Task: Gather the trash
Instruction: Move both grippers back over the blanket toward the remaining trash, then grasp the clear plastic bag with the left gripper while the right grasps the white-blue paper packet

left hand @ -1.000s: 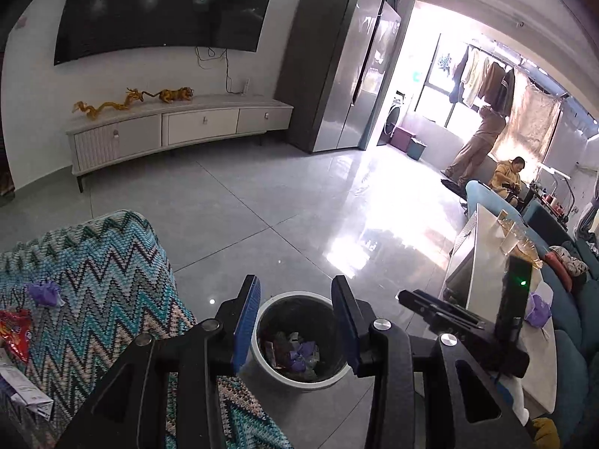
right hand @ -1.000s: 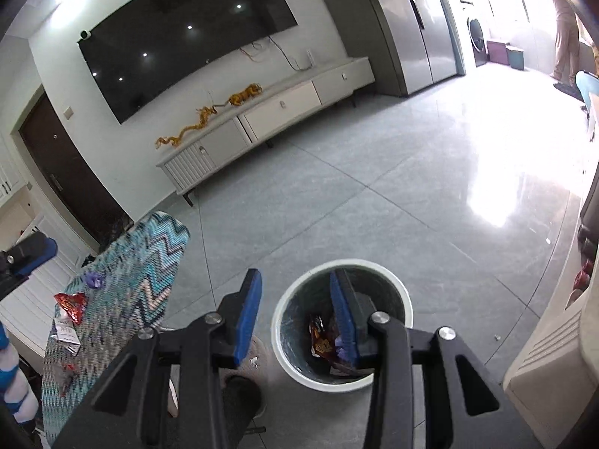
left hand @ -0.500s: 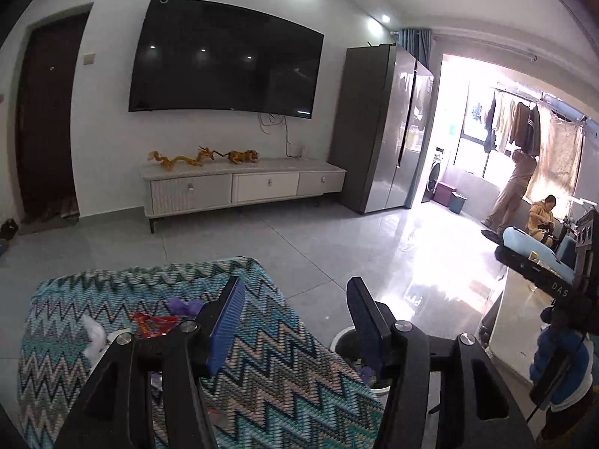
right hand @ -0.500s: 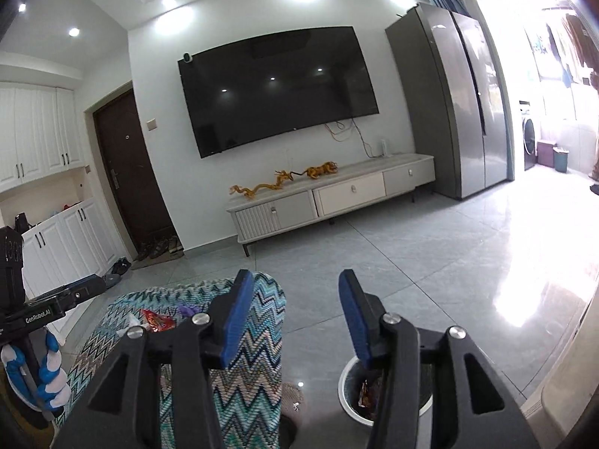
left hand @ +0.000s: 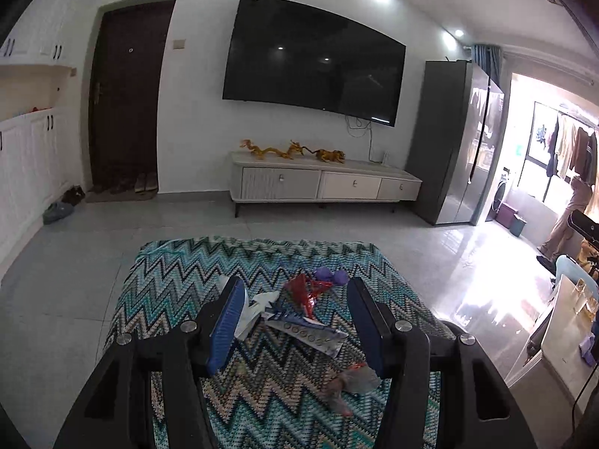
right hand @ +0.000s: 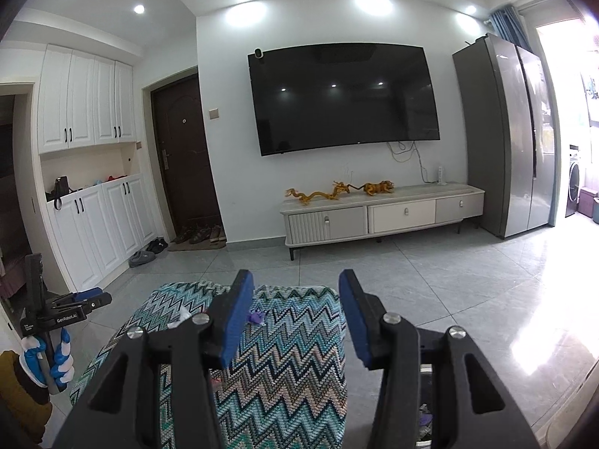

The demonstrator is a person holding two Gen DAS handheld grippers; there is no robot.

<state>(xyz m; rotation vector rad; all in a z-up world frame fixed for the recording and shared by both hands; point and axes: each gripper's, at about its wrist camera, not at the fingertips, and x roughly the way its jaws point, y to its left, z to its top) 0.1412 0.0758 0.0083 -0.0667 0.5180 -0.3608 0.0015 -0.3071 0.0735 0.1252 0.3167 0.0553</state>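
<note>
1. My left gripper hangs over a counter draped in a zigzag cloth, its fingers apart with nothing between them; they have just been opening.
2. The trash lies scattered on that cloth ahead of my left fingers: a red wrapper, a purple scrap, white crumpled paper, a flat silver-blue packet and a greyish crumpled wrapper near my right-hand fingertip.
3. My right gripper points across the same counter toward the television wall, fingers parted and empty, also just opened wider.
4. The trash bin shows only as a sliver low beside the counter, mostly hidden behind my right gripper, with scraps inside.
5. From the right wrist view, my gloved left hand grips the other tool at the counter's far side.
6. A person stands by hanging laundry in the bright doorway, well apart from the counter.
</note>
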